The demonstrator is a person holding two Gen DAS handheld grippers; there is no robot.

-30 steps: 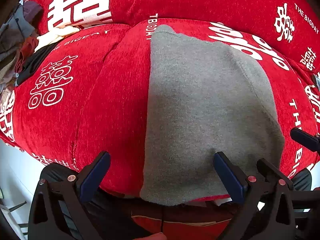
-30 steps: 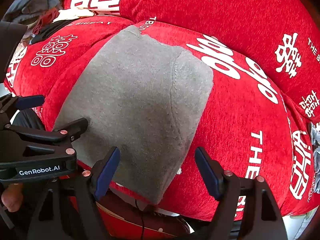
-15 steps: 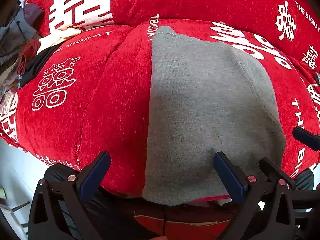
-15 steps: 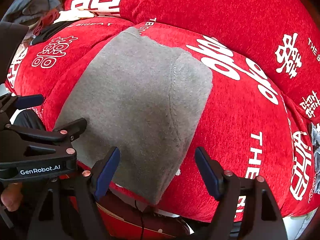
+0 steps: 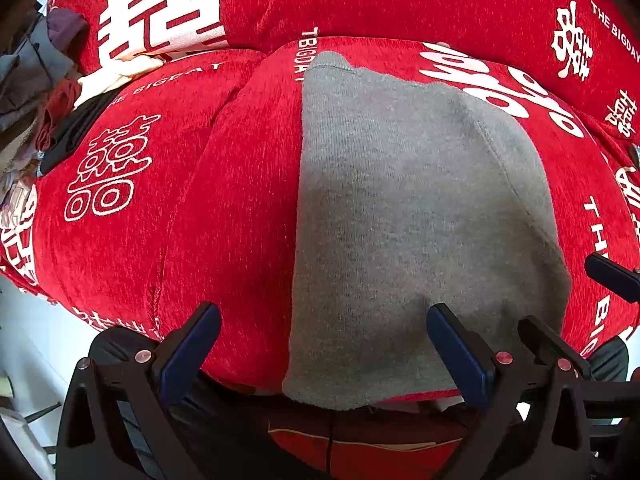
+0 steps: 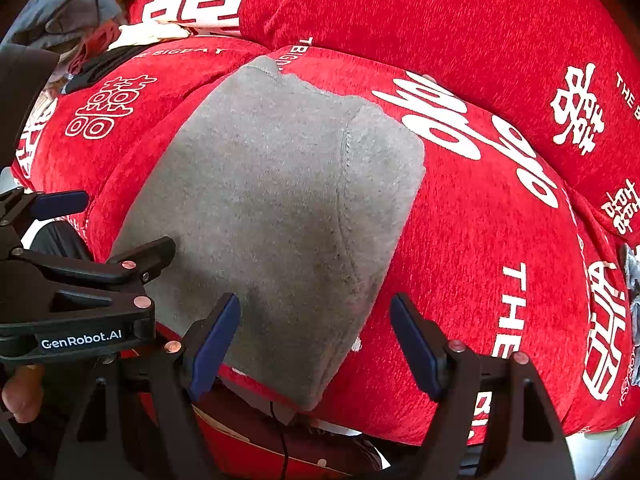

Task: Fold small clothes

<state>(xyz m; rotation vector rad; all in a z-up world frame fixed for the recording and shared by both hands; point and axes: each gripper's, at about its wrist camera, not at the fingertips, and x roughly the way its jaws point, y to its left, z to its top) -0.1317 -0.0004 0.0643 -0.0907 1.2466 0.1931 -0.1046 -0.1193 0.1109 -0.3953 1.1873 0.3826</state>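
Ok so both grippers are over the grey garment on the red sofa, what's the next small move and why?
Probably lower both and pinch the near hem. The left gripper and right gripper are both open and hold nothing, and the grey garment lies flat on the red sofa, its near edge hanging over the front between the fingers, so it looks ready to fold away from you.

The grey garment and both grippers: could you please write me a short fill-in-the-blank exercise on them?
1. The garment lying on the sofa is ____ in colour.
2. The left gripper is ____, holding nothing.
3. The right gripper has ____ pads on its fingers.
4. The sofa cover is red with ____ lettering.

Missing words: grey; open; blue; white
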